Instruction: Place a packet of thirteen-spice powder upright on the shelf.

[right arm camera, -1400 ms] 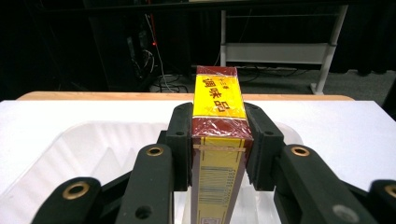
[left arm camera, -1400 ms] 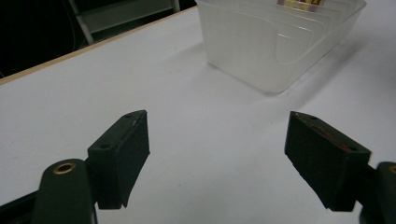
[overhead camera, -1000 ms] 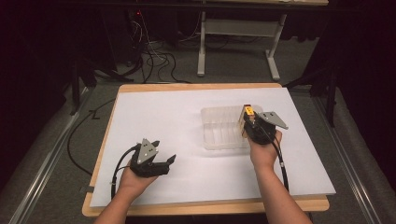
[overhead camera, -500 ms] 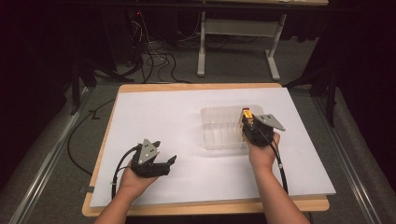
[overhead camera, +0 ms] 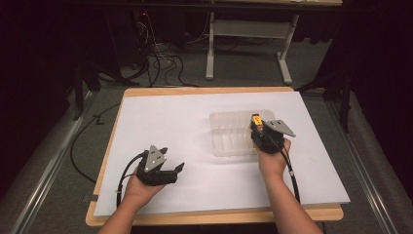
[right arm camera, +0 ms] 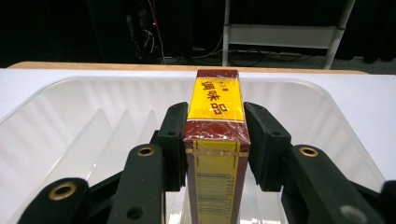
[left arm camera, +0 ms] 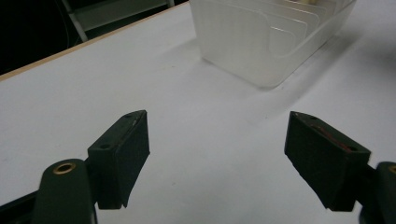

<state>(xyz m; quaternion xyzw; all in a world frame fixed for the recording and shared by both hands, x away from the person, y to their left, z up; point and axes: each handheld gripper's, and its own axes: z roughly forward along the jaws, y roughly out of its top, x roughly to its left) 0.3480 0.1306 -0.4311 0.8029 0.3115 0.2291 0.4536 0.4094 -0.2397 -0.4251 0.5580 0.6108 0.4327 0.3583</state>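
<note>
A tall box (right arm camera: 215, 140) with a yellow and maroon wrapper stands upright between the jaws of my right gripper (right arm camera: 215, 107). Its pads lie against both sides of the box, though the jaws have just been opening a little. In the high view this gripper (overhead camera: 256, 126) holds the box (overhead camera: 256, 119) over the right end of a clear plastic container (overhead camera: 229, 141), whose ribbed inside (right arm camera: 70, 121) spreads below the box. My left gripper (overhead camera: 176, 171) rests low on the white sheet at the near left, jaws wide apart and empty (left arm camera: 217, 135). The container (left arm camera: 261, 42) lies ahead of it.
A white sheet (overhead camera: 175, 122) covers the wooden table (overhead camera: 204, 90). Cables trail from both grippers toward the near edge. A metal stand (overhead camera: 248, 29) and loose cables lie on the floor beyond the table.
The right gripper and the box have sunk slightly toward the container. The left hand has not moved.
</note>
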